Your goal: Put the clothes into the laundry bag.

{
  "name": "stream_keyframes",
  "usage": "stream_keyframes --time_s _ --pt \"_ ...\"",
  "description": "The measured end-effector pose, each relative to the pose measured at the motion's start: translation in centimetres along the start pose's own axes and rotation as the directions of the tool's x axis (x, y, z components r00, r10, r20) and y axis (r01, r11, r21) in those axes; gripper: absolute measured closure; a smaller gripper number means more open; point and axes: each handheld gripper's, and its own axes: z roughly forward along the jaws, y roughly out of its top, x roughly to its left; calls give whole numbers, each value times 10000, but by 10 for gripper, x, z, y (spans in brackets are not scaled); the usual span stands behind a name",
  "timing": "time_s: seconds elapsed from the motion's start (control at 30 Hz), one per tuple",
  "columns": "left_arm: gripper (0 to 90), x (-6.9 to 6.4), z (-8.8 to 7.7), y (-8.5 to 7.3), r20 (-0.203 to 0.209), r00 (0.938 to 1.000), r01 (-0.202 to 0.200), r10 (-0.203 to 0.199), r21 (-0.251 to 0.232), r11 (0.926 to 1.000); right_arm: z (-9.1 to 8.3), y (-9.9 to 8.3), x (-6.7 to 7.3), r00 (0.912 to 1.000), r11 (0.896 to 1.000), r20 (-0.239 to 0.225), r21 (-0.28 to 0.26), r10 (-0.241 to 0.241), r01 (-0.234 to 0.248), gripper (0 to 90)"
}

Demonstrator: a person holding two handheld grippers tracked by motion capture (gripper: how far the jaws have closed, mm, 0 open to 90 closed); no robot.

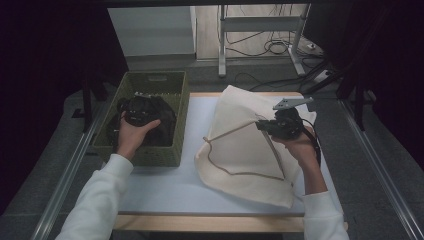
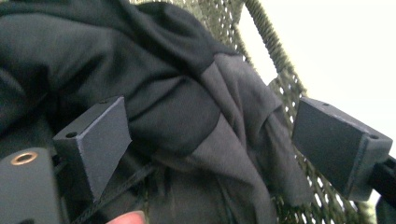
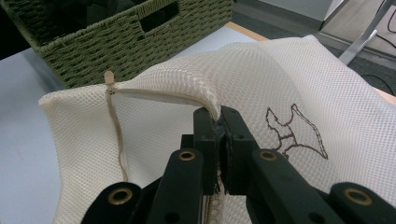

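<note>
A green woven basket at the table's left holds dark clothes. My left gripper is down inside the basket. In the left gripper view my left gripper stands open, its jaws wide apart with a fold of black and grey cloth bulging between them. A cream mesh laundry bag lies at the table's right. My right gripper is shut on the bag's zipped edge and holds it lifted. In the right gripper view my right gripper pinches that mesh edge.
The basket stands just left of the bag, with its handle slot facing the bag. A zip pull sits at the bag's corner. A pale mat covers the table. Desk legs and cables lie on the floor behind.
</note>
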Motion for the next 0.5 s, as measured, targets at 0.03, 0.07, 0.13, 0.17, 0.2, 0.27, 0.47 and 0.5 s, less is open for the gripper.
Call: stream_keyframes --time_s 0.03,0.07,0.13,0.17,0.2,0.27,0.47,0.5 --pt "115 1 1 -1 -27 10000 -34 34 57 10000 0 0 0 10000 10000 7 14 -1 1 859" --pt "115 0 2 -2 -81 10000 2 -1 147 9999 1 0 1 10000 10000 11 19 -12 12 859" --pt "114 1 6 -4 -179 9998 20 -15 263 9997 1 0 1 10000 10000 7 36 -19 19 859" --pt "114 2 7 -4 -208 9998 14 -8 297 9996 2 0 1 10000 10000 12 49 -30 30 859" --pt "113 2 9 -3 -207 9997 100 -94 301 9995 2 0 2 10000 10000 14 72 -19 19 859" --pt "109 2 15 1 -219 9996 174 -166 326 9993 2 0 2 10000 10000 -3 94 -10 10 859" --pt "90 3 28 14 -310 9992 281 -269 409 9988 2 0 1 10000 10000 9 98 -10 10 858" --pt "90 3 29 16 -250 9988 436 -427 359 9984 2 0 1 10000 10000 9 97 -19 19 858"
